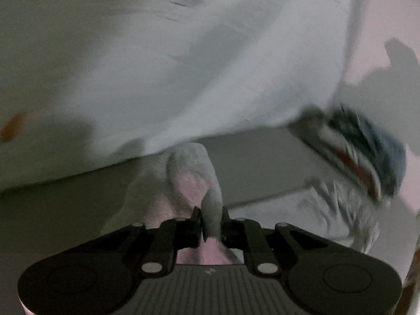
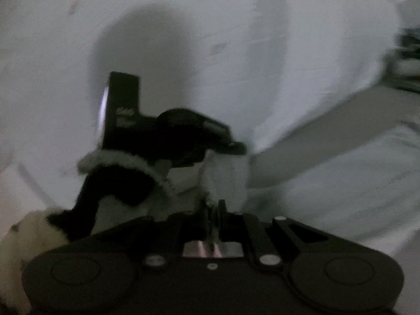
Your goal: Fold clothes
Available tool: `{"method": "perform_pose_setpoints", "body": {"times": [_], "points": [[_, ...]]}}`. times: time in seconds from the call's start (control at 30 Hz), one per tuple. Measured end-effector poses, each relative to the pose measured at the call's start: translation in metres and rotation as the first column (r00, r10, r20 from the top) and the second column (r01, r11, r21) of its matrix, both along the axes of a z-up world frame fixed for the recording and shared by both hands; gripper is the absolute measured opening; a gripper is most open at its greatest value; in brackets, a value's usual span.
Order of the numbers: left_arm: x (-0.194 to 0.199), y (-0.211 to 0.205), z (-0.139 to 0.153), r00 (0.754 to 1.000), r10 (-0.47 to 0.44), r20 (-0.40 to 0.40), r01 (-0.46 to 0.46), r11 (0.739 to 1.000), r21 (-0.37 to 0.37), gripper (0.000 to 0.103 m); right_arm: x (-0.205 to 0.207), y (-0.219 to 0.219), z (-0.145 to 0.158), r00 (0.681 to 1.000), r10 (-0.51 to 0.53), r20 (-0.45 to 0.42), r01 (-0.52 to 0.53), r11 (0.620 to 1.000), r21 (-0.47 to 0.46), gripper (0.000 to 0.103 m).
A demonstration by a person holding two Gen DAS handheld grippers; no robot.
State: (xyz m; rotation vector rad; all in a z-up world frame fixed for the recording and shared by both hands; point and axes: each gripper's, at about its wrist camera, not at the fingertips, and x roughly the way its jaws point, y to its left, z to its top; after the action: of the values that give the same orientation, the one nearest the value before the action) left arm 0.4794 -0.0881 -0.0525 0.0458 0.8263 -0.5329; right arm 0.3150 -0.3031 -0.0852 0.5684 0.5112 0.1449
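White garment [image 1: 183, 78] | pinched in left claw [image 1: 212, 220] | right claw [image 2: 214, 207] clamps its edge

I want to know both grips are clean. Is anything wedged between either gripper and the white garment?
Nothing visible: the left gripper pinches a fold of the white garment directly, and the right gripper is shut on its edge.

Left gripper [image 1: 212, 223] jaws pinching a bunched fold of pale garment [image 1: 194, 168], blurred striped cloth [image 1: 367, 152] nearby.
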Motion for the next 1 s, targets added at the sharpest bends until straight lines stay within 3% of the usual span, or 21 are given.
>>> {"method": "perform_pose_setpoints", "body": {"times": [0.03,0.07,0.1,0.2,0.3,0.33,0.37,0.4,0.53,0.63,0.67,0.7,0.77,0.9,1.0], "points": [[0.001,-0.021,-0.013,0.999,-0.04,-0.03,0.04,0.999,0.024,0.047,0.001,-0.015,-0.012,0.998,-0.038,-0.046,0.037,0.999,-0.018,0.01],[0.003,-0.041,-0.026,0.995,-0.078,-0.061,0.081,0.996,0.047,0.073,0.003,-0.029,-0.025,0.992,-0.074,-0.106,0.07,0.997,-0.04,0.016],[0.005,-0.054,-0.039,0.989,-0.099,-0.111,0.106,0.993,0.056,0.078,0.005,-0.042,-0.038,0.98,-0.11,-0.166,0.101,0.993,-0.066,0.025],[-0.002,-0.062,-0.058,0.978,-0.088,-0.188,0.1,0.993,0.055,0.078,0.002,-0.069,-0.062,0.947,-0.165,-0.274,0.149,0.986,-0.079,0.025],[-0.017,-0.043,-0.059,0.981,-0.055,-0.185,0.066,0.996,0.054,0.082,-0.007,-0.081,-0.062,0.947,-0.172,-0.272,0.161,0.985,-0.06,0.028],[-0.022,-0.035,-0.059,0.983,-0.034,-0.179,0.045,0.997,0.061,0.083,-0.006,-0.079,-0.062,0.95,-0.168,-0.265,0.158,0.986,-0.056,0.032],[-0.029,-0.023,-0.059,0.985,-0.003,-0.172,0.015,0.997,0.069,0.085,-0.003,-0.077,-0.062,0.953,-0.162,-0.257,0.154,0.987,-0.053,0.052],[-0.036,-0.012,-0.061,0.985,0.019,-0.172,-0.006,0.997,0.076,0.085,0.0,-0.074,-0.062,0.956,-0.152,-0.25,0.144,0.988,-0.053,0.057],[-0.049,0.025,-0.069,0.976,0.093,-0.195,-0.072,0.991,0.115,0.085,0.025,-0.058,-0.062,0.966,-0.086,-0.242,0.071,0.995,-0.07,0.057],[-0.056,0.051,-0.077,0.963,0.148,-0.227,-0.123,0.985,0.119,0.085,0.051,-0.051,-0.078,0.956,-0.073,-0.285,0.04,0.992,-0.12,0.056],[-0.057,0.058,-0.08,0.957,0.163,-0.24,-0.138,0.983,0.118,0.085,0.059,-0.052,-0.084,0.952,-0.06,-0.302,0.031,0.995,-0.098,0.048],[-0.057,0.063,-0.083,0.953,0.174,-0.25,-0.149,0.982,0.117,0.085,0.066,-0.054,-0.09,0.948,-0.042,-0.315,0.022,0.997,-0.068,0.028],[-0.055,0.066,-0.087,0.948,0.186,-0.258,-0.159,0.98,0.122,0.085,0.069,-0.053,-0.087,0.954,-0.029,-0.298,0.012,0.998,-0.056,0.009],[-0.053,0.068,-0.086,0.949,0.178,-0.259,-0.153,0.982,0.113,0.085,0.05,-0.046,-0.054,0.981,-0.048,-0.188,0.02,0.988,-0.152,0.007],[-0.052,0.067,-0.083,0.954,0.153,-0.256,-0.133,0.987,0.093,0.085,0.033,-0.053,-0.044,0.977,-0.104,-0.188,0.071,0.982,-0.175,0.007]]}}
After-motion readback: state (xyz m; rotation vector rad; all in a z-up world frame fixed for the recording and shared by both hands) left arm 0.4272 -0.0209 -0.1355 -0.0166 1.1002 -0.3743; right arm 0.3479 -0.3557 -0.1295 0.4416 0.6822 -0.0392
